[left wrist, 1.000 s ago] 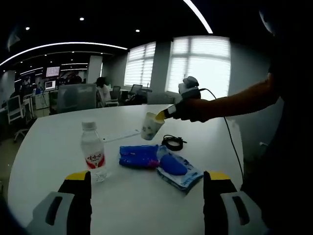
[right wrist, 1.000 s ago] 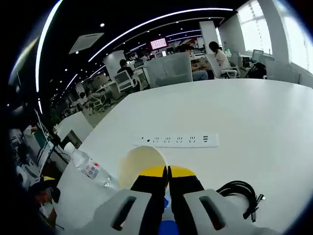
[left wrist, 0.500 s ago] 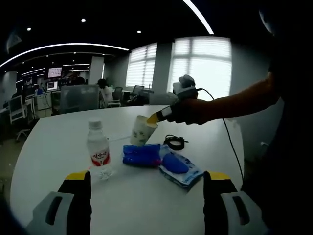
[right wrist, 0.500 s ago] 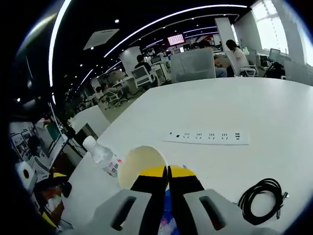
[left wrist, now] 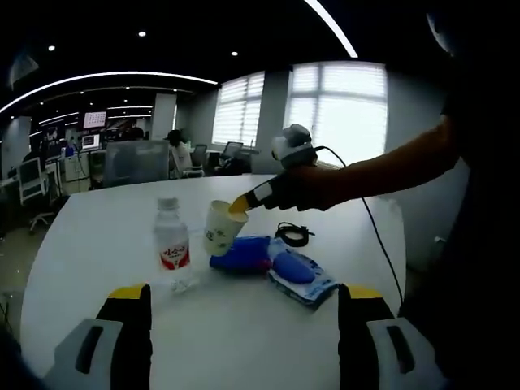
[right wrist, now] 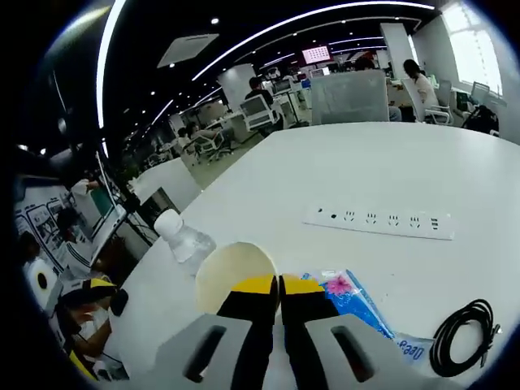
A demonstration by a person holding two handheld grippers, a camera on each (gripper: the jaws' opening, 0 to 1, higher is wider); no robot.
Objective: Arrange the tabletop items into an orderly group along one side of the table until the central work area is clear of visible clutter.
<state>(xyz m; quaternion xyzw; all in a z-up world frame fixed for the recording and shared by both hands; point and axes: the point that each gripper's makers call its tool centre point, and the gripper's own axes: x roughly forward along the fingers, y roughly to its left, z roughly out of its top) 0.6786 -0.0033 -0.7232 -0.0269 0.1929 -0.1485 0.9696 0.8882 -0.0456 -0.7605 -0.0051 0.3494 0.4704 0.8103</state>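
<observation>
The table had a smooth, matt white top. The water bottle was clear, glossy plastic with a paper-like red and white label. The paper cup looked matt, cream inside. The blue packets were shiny plastic film. The coiled cable was black rubbery plastic, and the power strip smooth white plastic.

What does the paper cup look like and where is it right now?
The paper cup is pale cream with small printed marks on its side, open-topped and looks empty. It hangs tilted above the white table, beside the water bottle. The right tongs are pinched shut on its rim, yellow tips over the edge.
</observation>
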